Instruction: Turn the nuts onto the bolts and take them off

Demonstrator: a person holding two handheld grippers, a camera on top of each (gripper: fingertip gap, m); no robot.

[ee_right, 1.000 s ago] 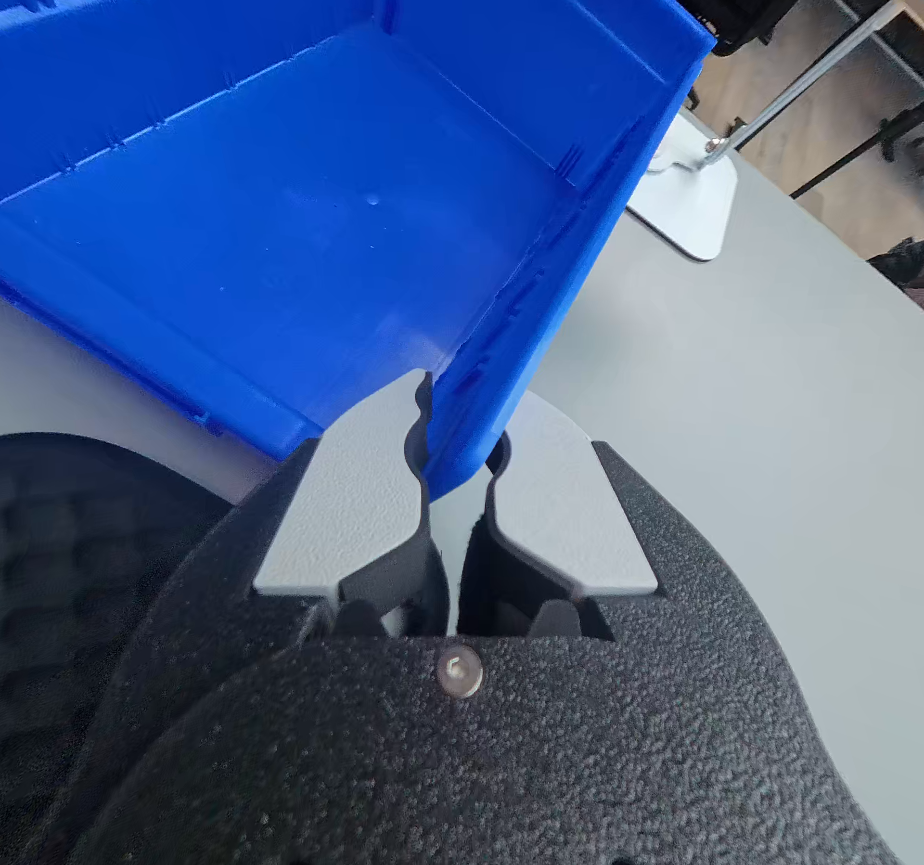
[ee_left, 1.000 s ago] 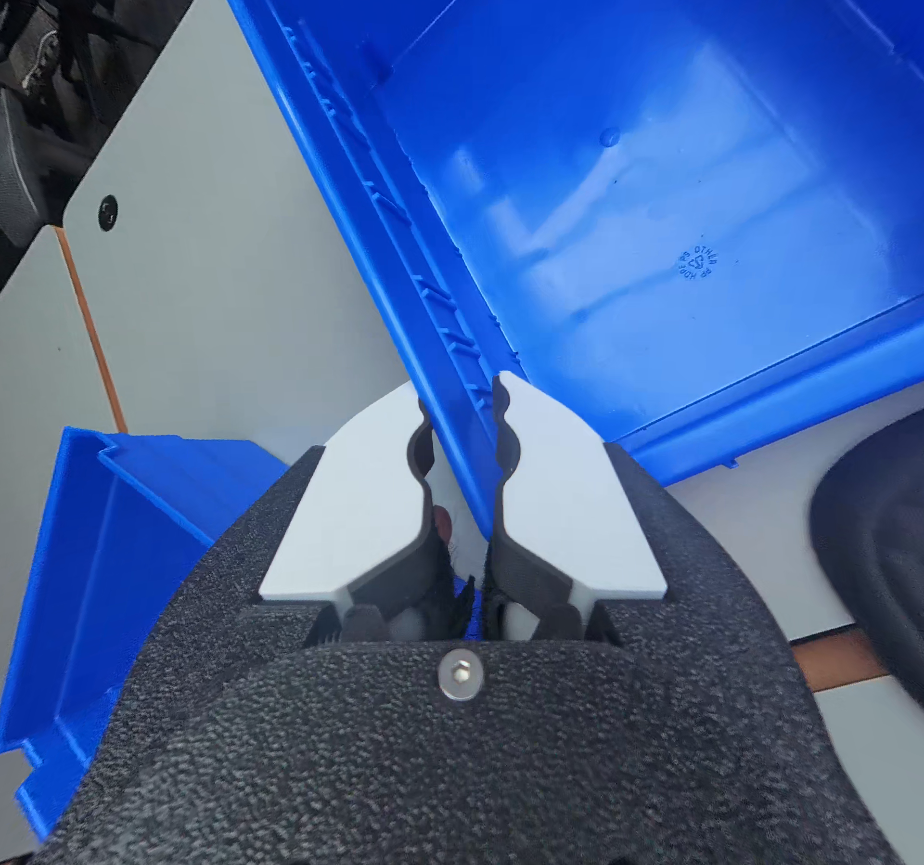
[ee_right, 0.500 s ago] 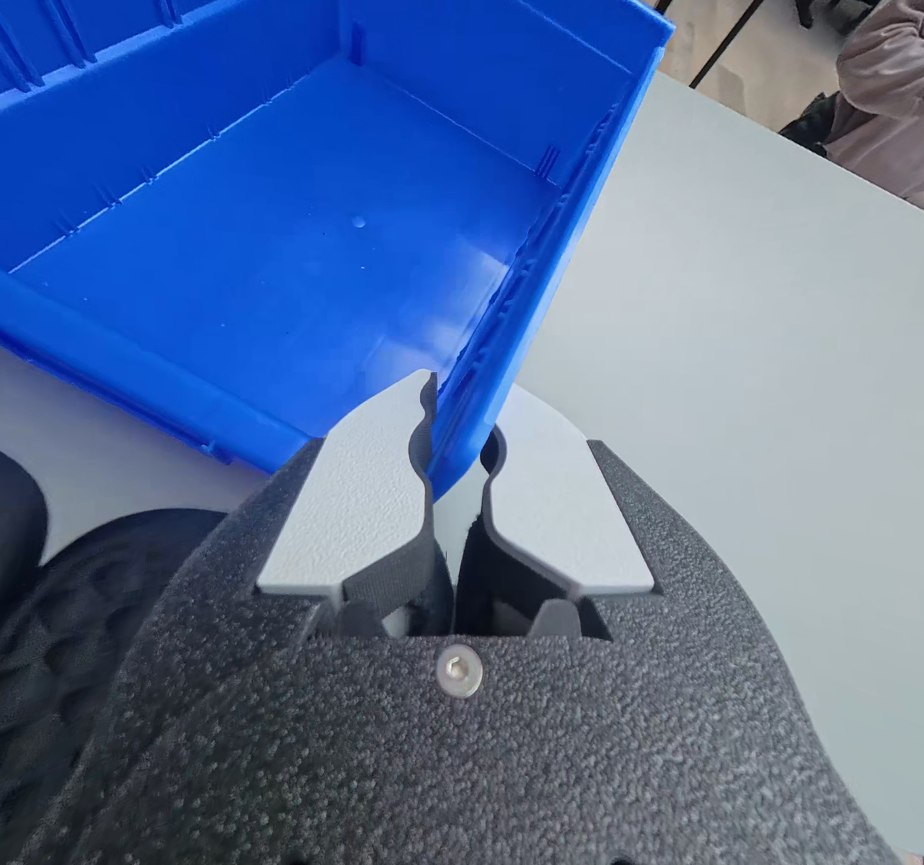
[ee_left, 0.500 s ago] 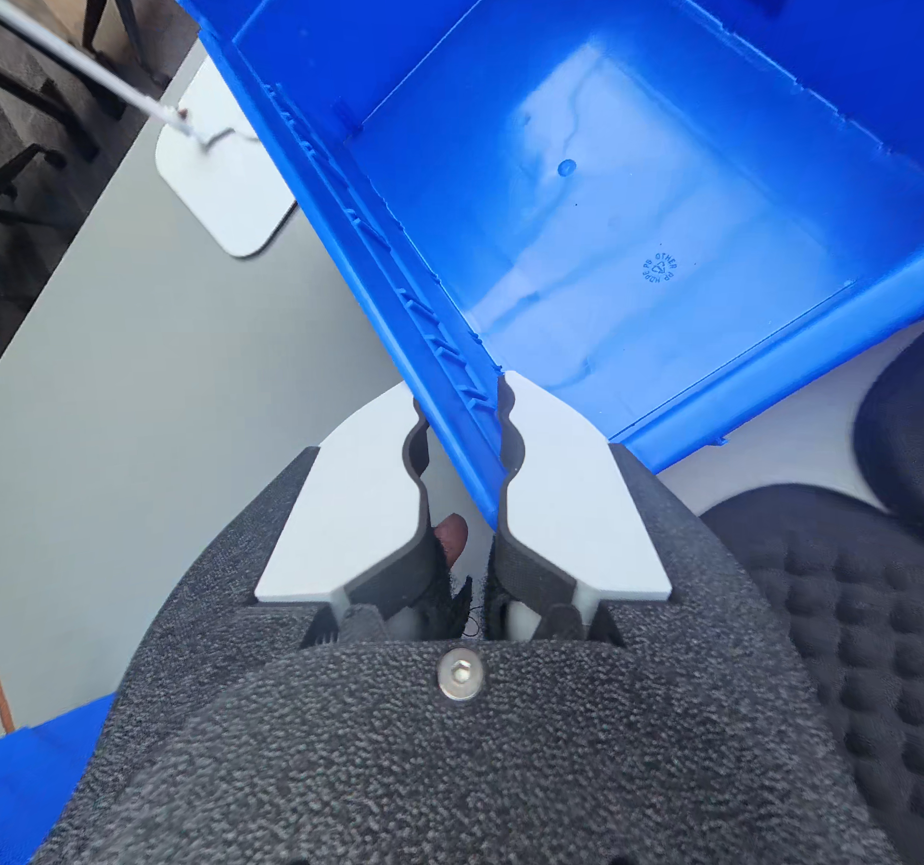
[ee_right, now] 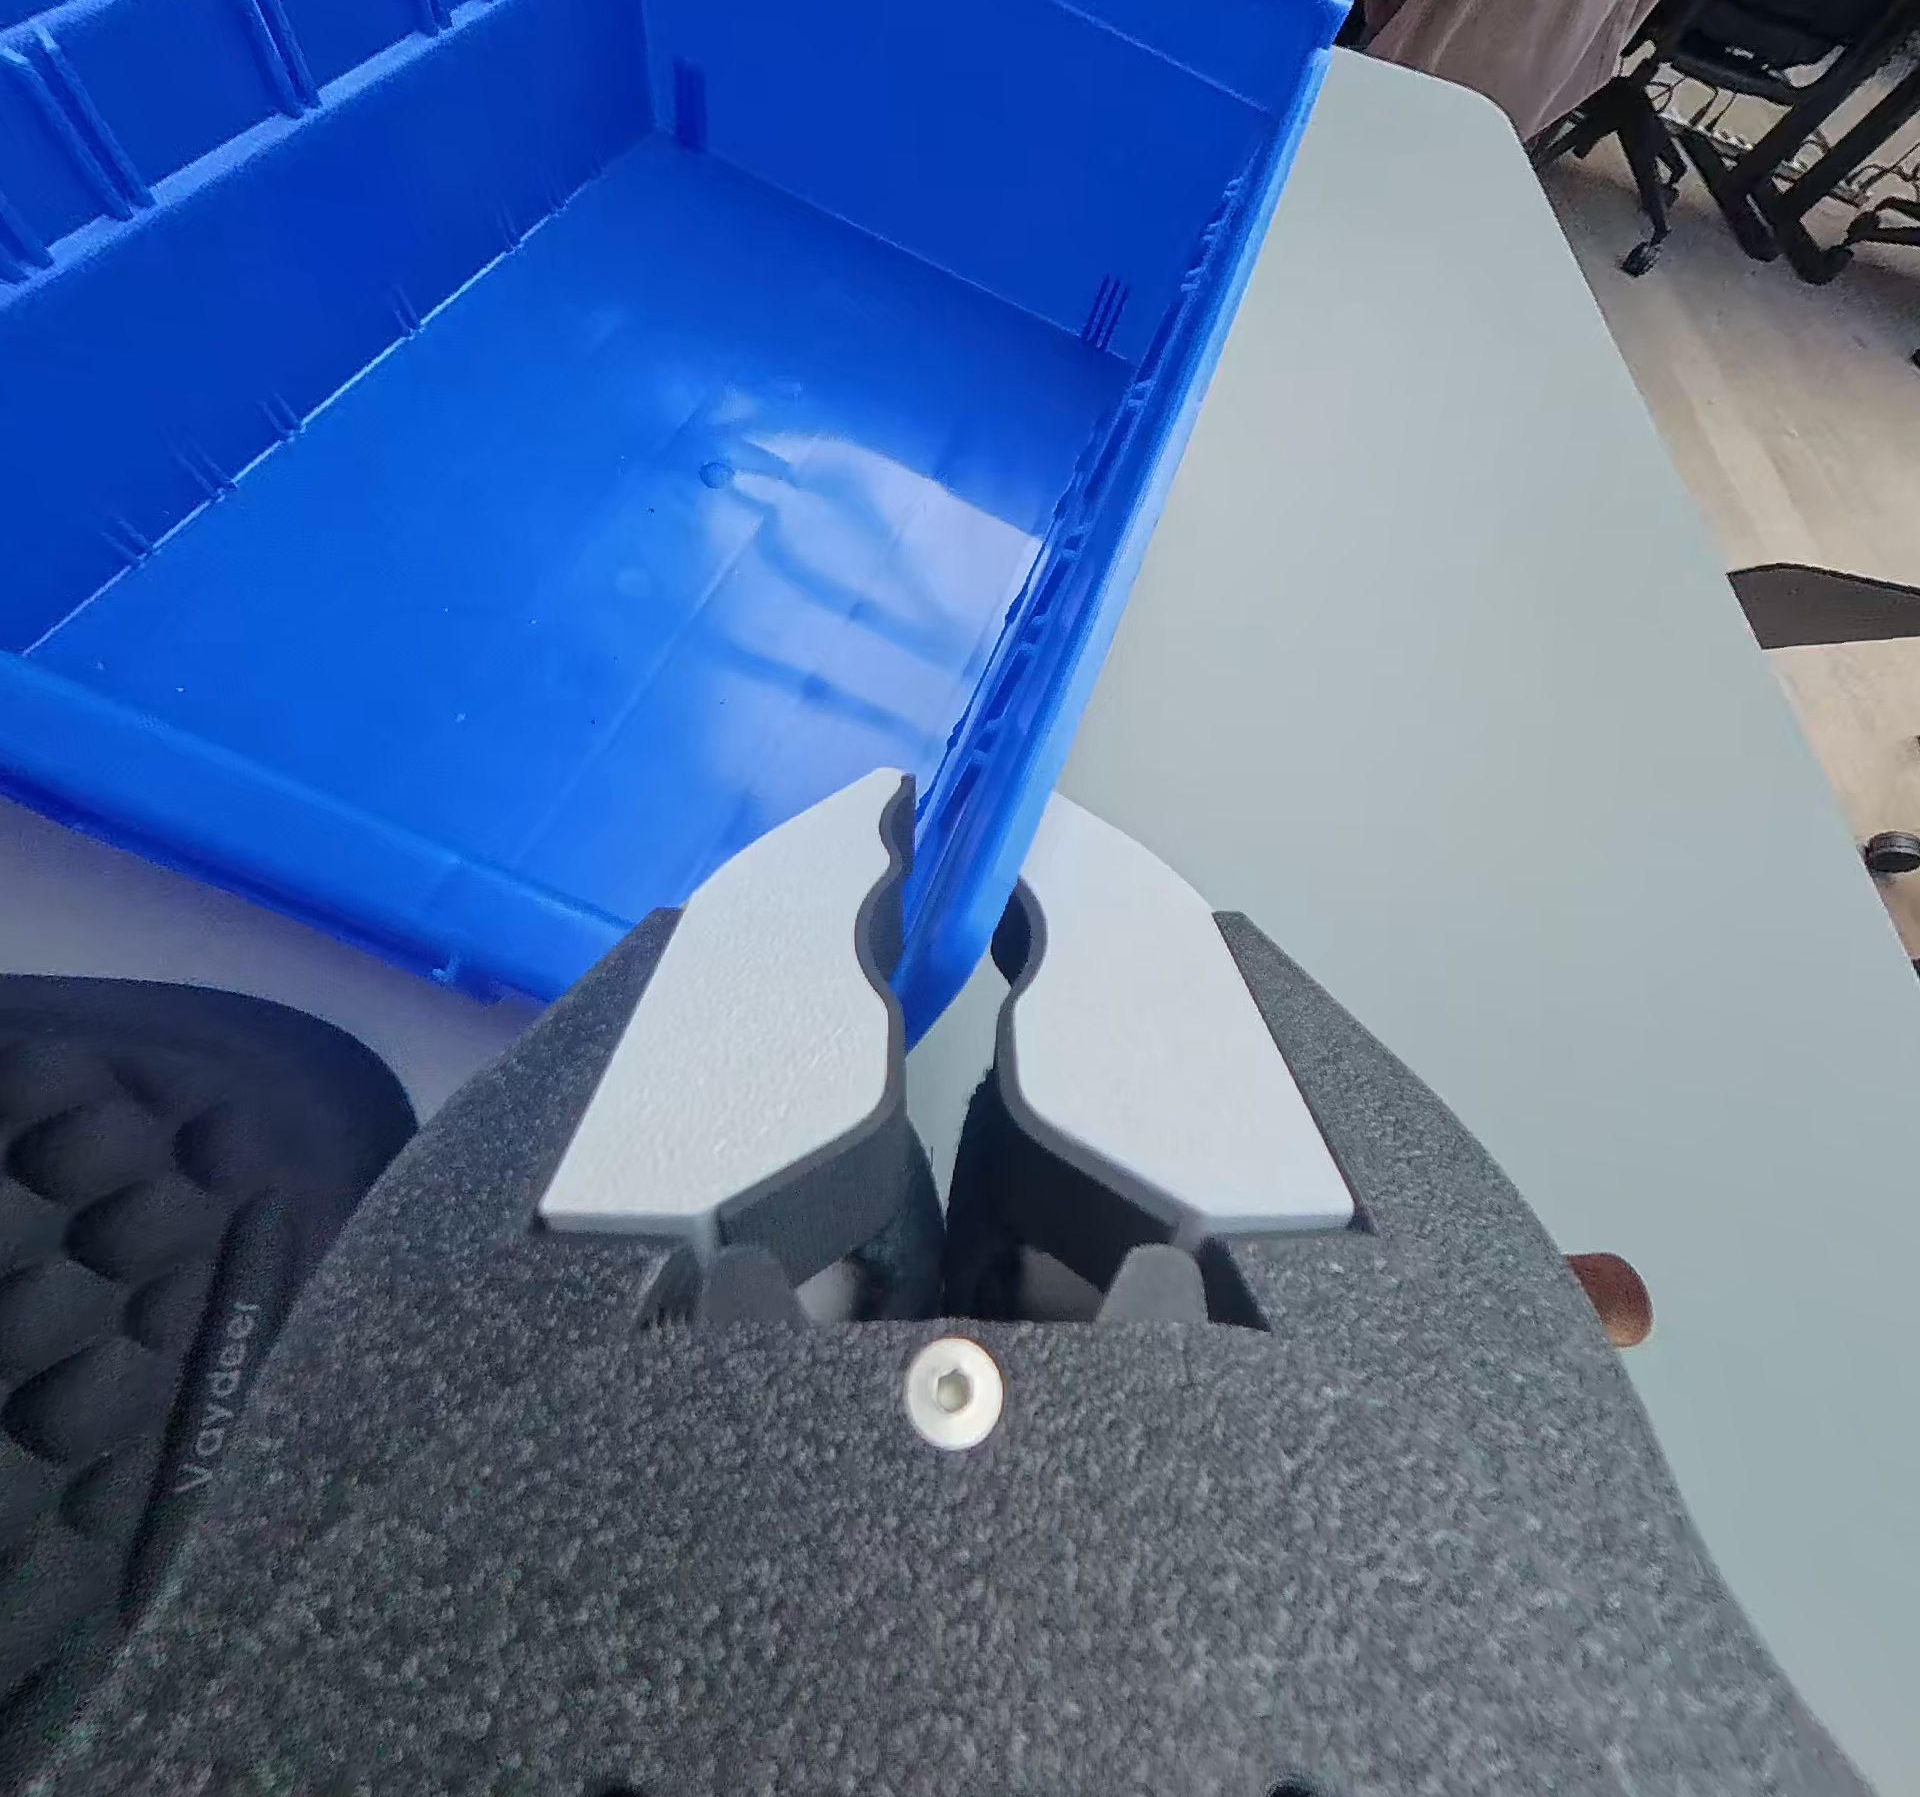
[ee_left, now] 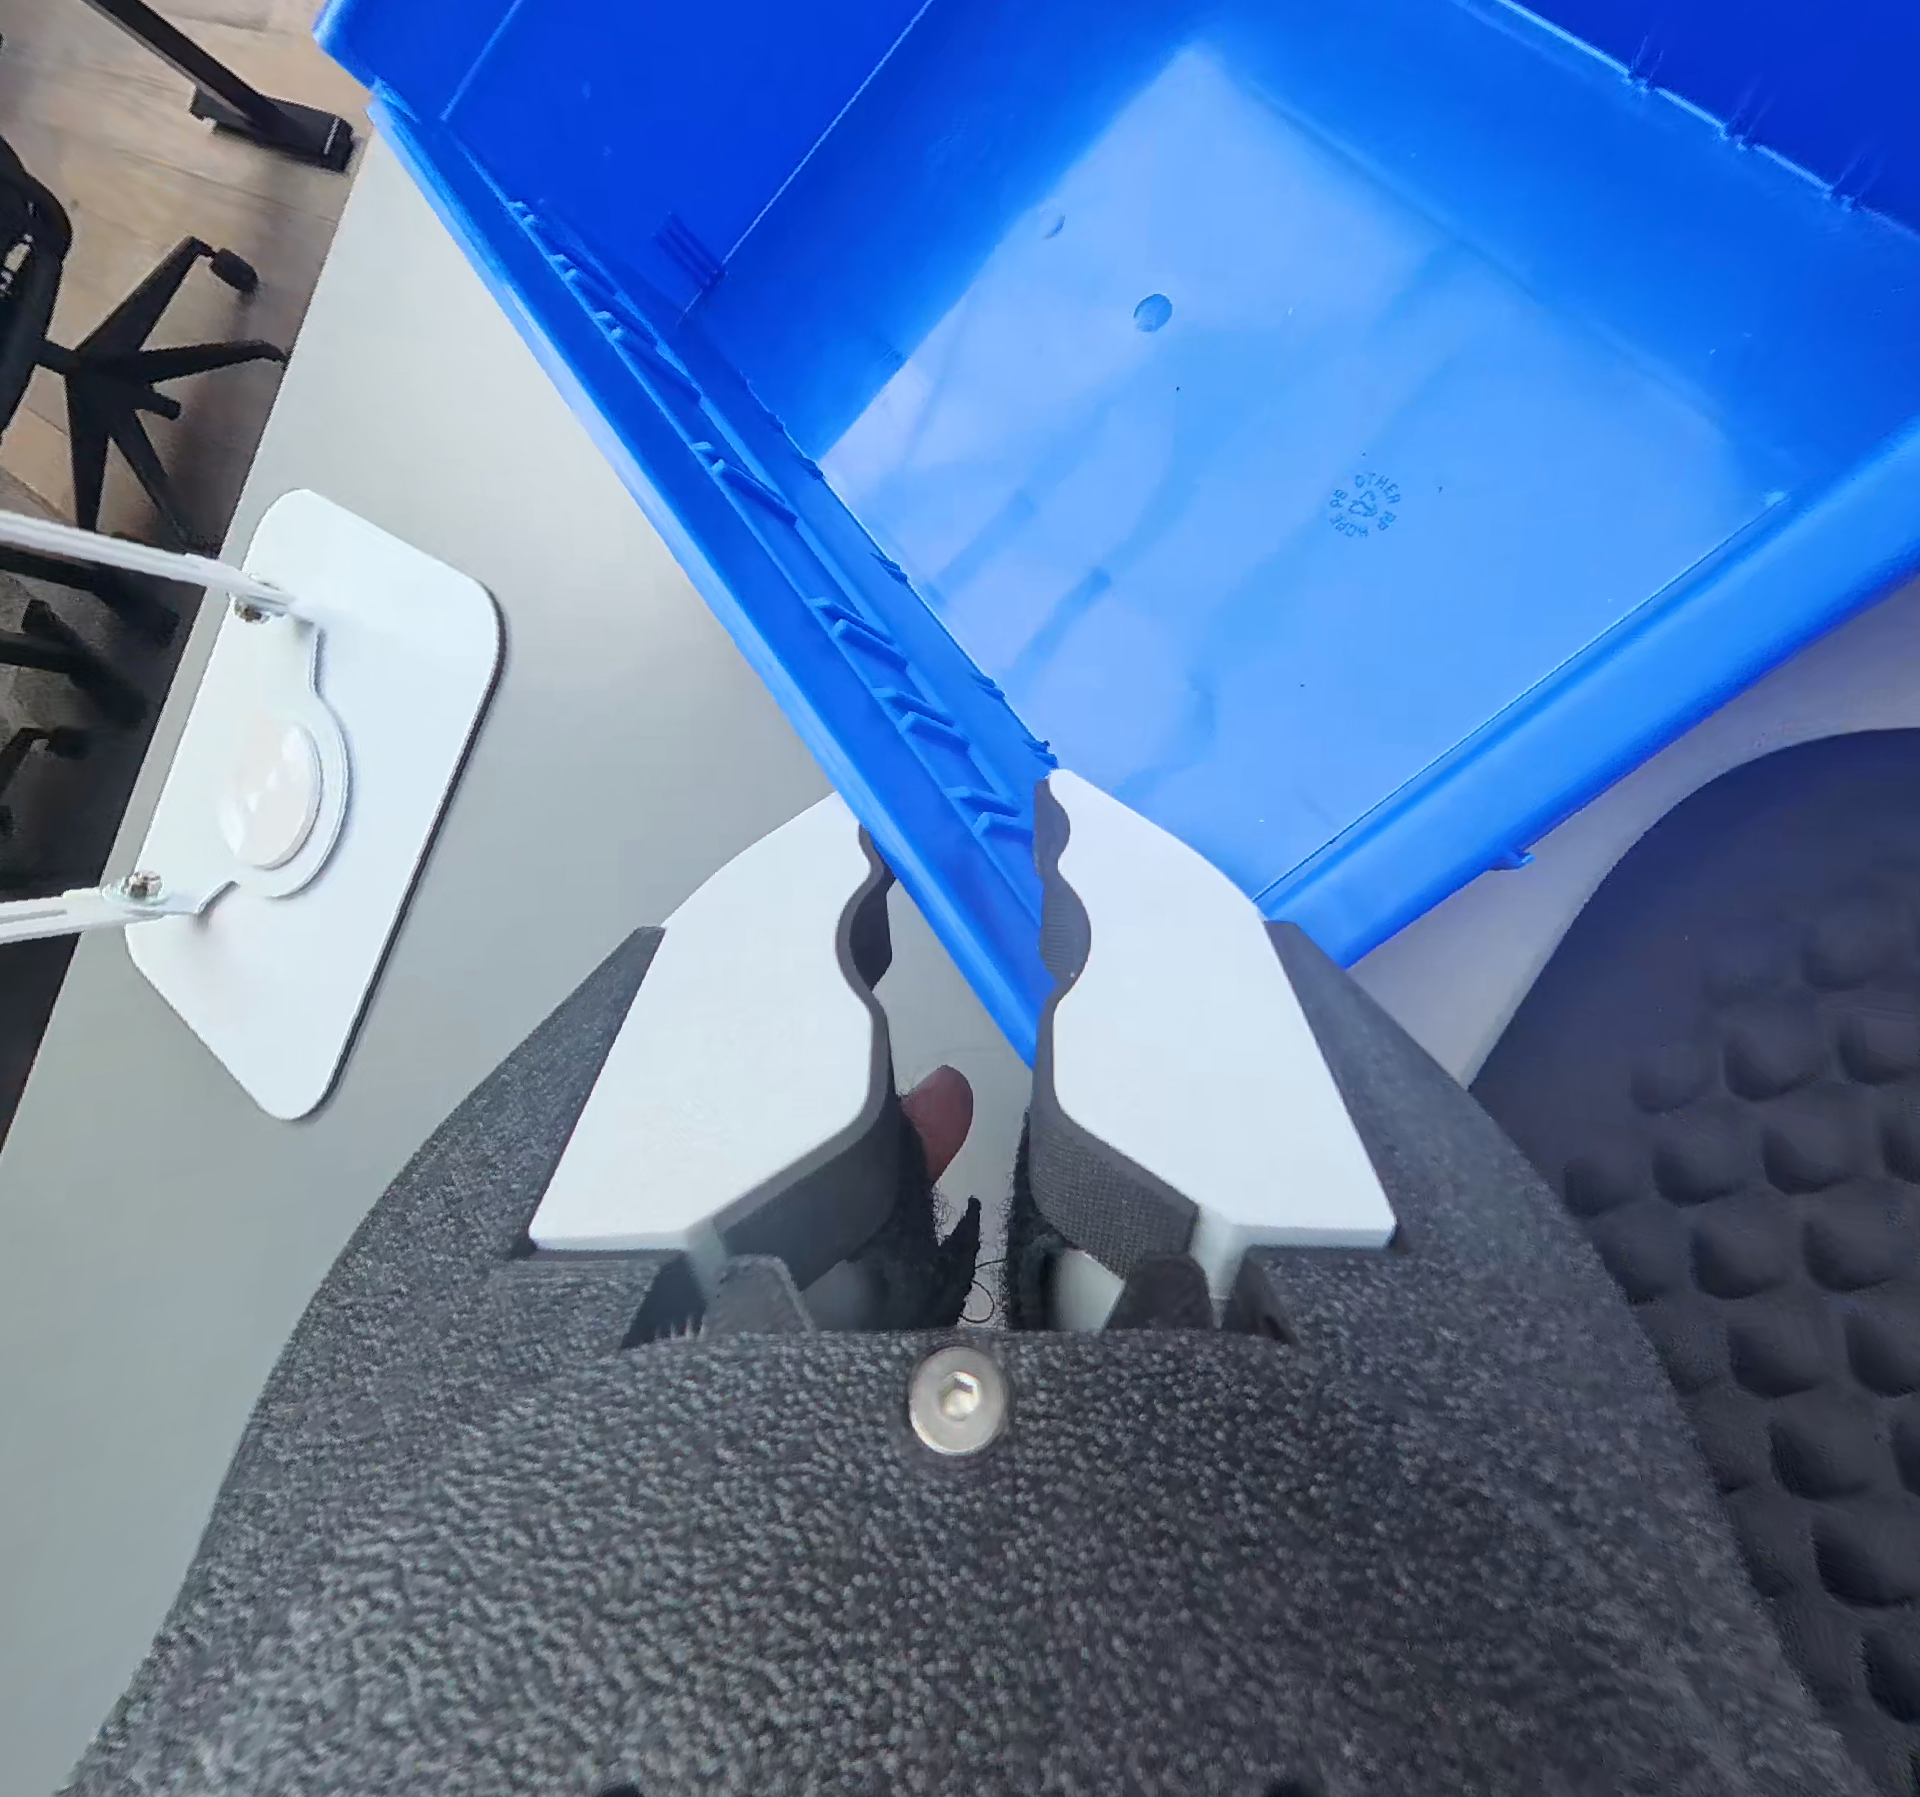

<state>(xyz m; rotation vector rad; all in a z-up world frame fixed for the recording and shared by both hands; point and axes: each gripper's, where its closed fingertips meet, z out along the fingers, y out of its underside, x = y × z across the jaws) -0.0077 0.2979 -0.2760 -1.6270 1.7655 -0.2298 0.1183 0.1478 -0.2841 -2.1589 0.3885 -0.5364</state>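
Blue bin (ee_left: 1299,521) is clamped at both side walls: the left wall by the left claw (ee_left: 961,874), the right wall by the right claw (ee_right: 961,874). It is held tilted above the grey surface (ee_right: 1403,708), with its long axis running between the claws. No nuts or bolts are seen; the bin interior is empty. A black dimpled mat (ee_left: 1766,1176) lies under its near edge.
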